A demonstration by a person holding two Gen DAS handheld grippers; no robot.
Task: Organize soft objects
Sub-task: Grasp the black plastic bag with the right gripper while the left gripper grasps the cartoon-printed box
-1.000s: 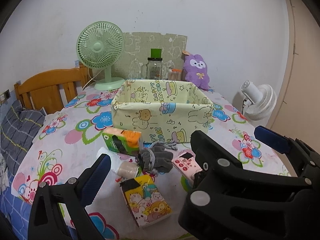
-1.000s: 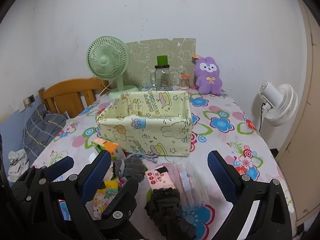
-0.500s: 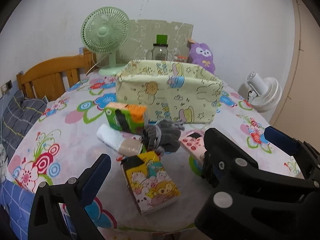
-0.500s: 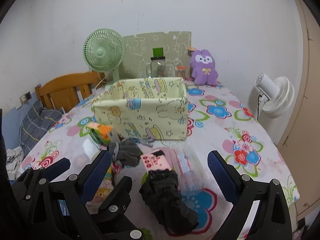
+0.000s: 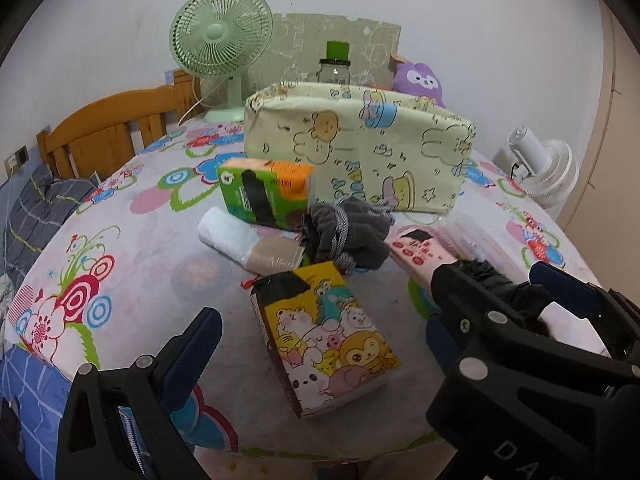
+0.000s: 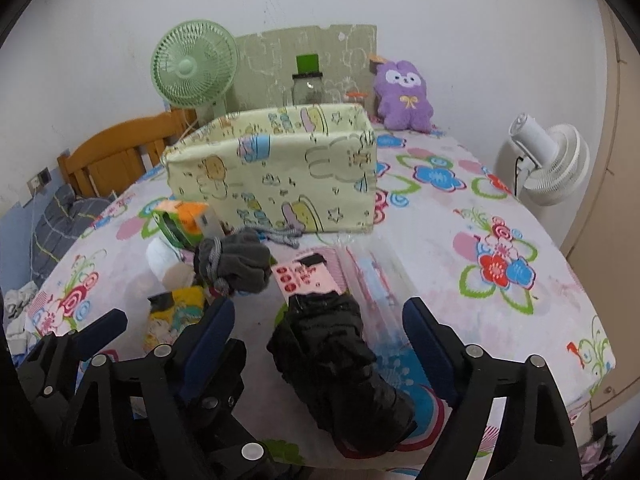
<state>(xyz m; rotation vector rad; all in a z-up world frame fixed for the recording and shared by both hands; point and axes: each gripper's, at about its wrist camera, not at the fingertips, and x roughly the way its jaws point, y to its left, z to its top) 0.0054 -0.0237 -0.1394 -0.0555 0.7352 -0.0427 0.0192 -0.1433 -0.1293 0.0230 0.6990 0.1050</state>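
A pale yellow fabric box stands mid-table. In front of it lie a green-orange tissue pack, a white-beige roll, a grey drawstring pouch, a yellow cartoon tissue pack, a pink pack and a black soft bundle. My left gripper is open, its fingers either side of the yellow pack. My right gripper is open, its fingers either side of the black bundle.
A green fan, a glass jar and a purple plush stand at the table's back. A wooden headboard is at left, a white fan at right. The table's near edge is just below both grippers.
Both grippers have come down and forward toward the table. The yellow pack and the black bundle now sit between their open fingers.
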